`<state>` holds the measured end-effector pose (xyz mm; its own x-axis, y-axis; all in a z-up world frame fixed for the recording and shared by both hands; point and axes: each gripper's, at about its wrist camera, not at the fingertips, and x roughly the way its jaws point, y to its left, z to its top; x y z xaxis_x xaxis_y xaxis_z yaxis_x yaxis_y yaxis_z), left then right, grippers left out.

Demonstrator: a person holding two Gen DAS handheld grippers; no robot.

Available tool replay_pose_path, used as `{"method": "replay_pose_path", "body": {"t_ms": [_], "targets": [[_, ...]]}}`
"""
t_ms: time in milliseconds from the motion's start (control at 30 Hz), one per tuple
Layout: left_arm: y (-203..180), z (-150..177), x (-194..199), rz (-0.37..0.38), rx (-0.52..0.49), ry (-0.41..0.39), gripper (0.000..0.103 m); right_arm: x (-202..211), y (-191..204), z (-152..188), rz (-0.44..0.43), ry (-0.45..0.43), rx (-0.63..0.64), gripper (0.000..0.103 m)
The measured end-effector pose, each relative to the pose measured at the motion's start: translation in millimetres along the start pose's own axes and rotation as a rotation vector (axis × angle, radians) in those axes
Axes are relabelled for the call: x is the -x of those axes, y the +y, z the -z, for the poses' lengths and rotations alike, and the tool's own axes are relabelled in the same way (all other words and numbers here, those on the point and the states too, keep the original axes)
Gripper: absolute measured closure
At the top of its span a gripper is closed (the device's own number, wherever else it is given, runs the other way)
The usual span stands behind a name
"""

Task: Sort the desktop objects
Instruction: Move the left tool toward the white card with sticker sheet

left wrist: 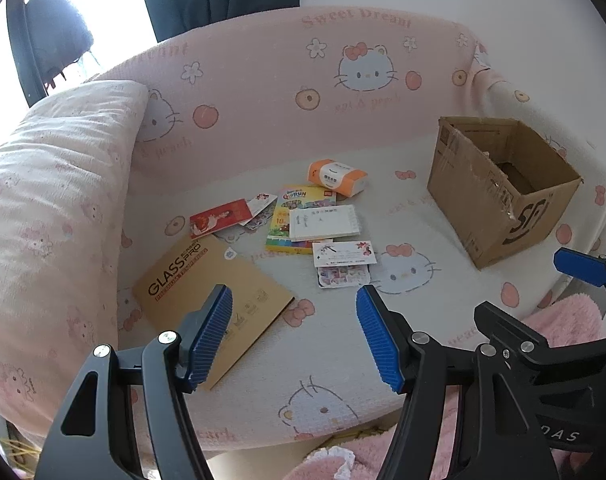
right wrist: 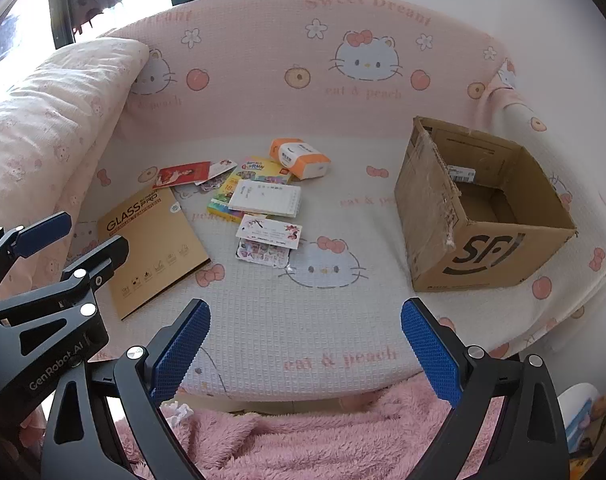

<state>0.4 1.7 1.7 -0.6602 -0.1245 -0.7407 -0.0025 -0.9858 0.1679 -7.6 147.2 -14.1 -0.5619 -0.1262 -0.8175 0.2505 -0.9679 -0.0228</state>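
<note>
Here, in the left wrist view, the left gripper is held above the near edge of a sofa seat; its jaws are spread wide and nothing is held between them. A flat brown package lies just ahead of the left finger. Beyond it a loose cluster is recorded: a red card, a crayon box with a white notepad resting on it, a tissue pack, and a small card overlapping a sticker sheet. An open cardboard box stands well apart to the right. The tip of the right gripper is seen at the right edge.

In the right wrist view, the right gripper is held low over the seat front, jaws likewise spread and empty. The same cluster is seen left of centre; the box interior is shown, and only a label on its far wall can be made out inside.

Risks noted: thin cards and the package lie flat on soft, yielding fabric, so fingers may slide over an edge or pinch the cover instead. The notepad may be knocked off if the crayon box is lifted from beneath it. The overlapping card and sticker sheet may be taken up together.
</note>
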Motion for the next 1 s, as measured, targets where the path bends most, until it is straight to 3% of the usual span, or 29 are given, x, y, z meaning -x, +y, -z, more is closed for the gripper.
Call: {"method": "replay_pose_path", "body": {"t_ms": [167, 333, 600, 1000], "targets": [[-9.7, -0.4, 7.1, -0.077, -0.06, -0.034, 0.034, -0.8, -2.4, -0.1, -0.004, 0.0, -0.006, 0.007], [-11.1, -1.9, 4.5, -0.012, -0.025, -0.004, 0.034, -1.6, -4.9, -0.3, -0.008, -0.001, -0.012, 0.007], [-8.0, 0.1, -0.2, -0.01, -0.014, -0.012, 0.034, -3.1, -8.8, -0.5, -0.015, -0.001, -0.022, 0.007], [5.7, -3.9, -35.1, 0.019, 0.027, 0.034, 0.034, -45.3, -21.7, -6.9, -0.086, 0.073, -0.098, 0.007]]}}
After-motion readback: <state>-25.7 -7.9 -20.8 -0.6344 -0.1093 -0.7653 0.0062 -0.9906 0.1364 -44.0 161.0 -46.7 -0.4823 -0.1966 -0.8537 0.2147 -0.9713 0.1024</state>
